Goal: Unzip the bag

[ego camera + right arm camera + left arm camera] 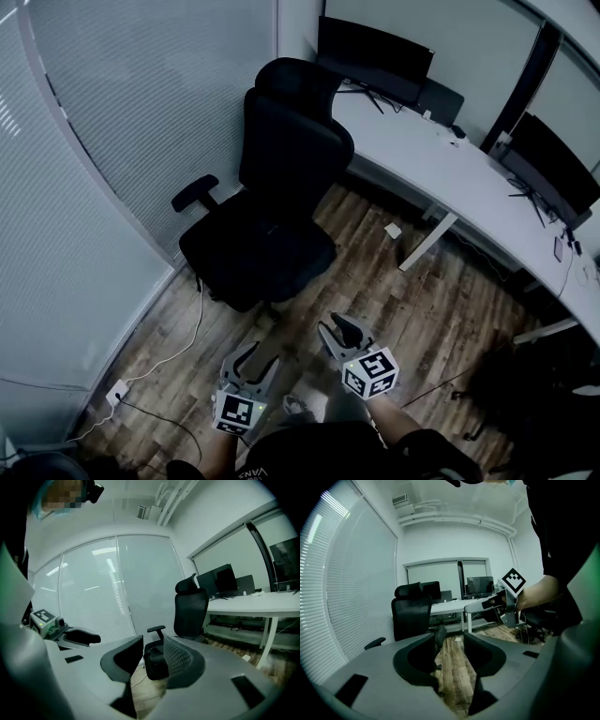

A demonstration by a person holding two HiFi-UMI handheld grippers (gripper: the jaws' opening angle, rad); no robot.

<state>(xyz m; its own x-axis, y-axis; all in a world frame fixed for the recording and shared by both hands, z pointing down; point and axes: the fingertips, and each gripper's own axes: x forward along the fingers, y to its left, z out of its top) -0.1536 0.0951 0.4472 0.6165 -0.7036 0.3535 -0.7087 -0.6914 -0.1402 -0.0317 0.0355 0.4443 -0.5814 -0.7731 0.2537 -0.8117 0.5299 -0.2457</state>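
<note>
No bag can be made out for certain in any view. Low in the head view, both grippers are held in the air over the wooden floor (422,300). My left gripper (264,361) points up and away, its jaws apart with nothing between them. The left gripper view shows only floor through the gap of that gripper (453,637). My right gripper (342,328) is just to the right of it, open and empty; through the gap of the right gripper (152,644) the chair seat shows. Each gripper appears in the other's view: the right gripper (476,605), the left gripper (86,637).
A black office chair (272,187) stands ahead of both grippers. Behind it a long white desk (450,178) carries two monitors (375,52) (553,164). A white cable and a power strip (117,392) lie on the floor at left, along the blinds. A dark shape (534,394) sits at right.
</note>
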